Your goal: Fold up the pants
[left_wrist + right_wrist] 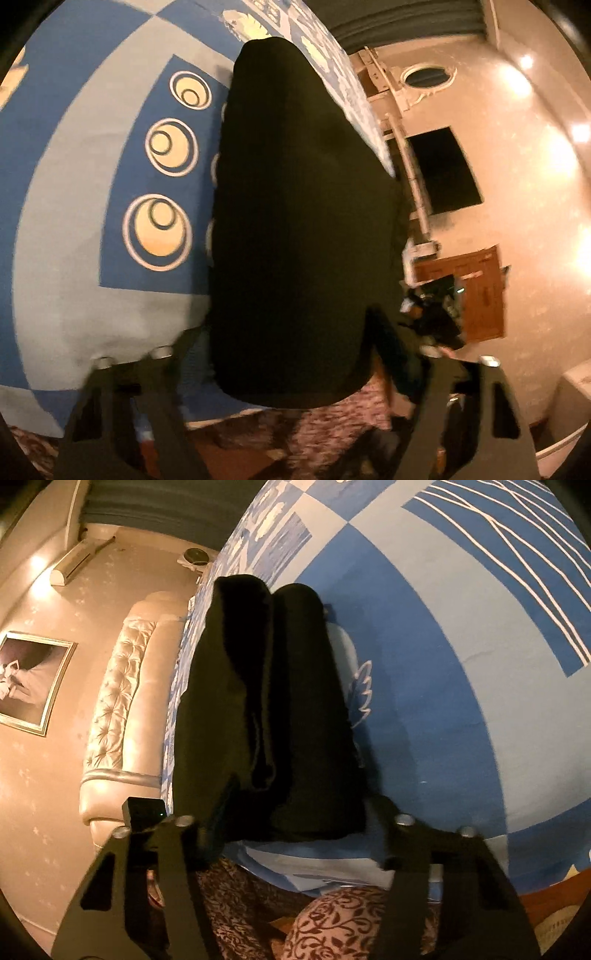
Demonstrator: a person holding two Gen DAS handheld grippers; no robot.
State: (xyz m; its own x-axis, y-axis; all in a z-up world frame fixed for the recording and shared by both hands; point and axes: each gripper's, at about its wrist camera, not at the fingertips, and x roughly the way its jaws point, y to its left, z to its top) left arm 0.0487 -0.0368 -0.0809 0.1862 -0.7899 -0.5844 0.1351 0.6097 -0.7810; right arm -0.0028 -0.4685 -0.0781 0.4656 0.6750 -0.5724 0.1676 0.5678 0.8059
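The black pants (pixel 299 229) lie lengthwise on a blue and grey patterned bed cover (pixel 74 206), near its edge. In the left wrist view they look like one smooth dark strip. In the right wrist view the pants (pixel 273 716) show two legs side by side with a crease between them. My left gripper (pixel 291 354) is open, its fingers on either side of the near end of the pants. My right gripper (pixel 291 830) is open too, its fingers straddling the near end of the pants.
The bed edge lies just below the pants' near end, with a floral patterned fabric (pixel 325 915) beneath. A padded cream headboard (pixel 122 716) stands left of the pants. A wooden cabinet (pixel 476 295) and a dark screen (pixel 443 170) stand against the wall.
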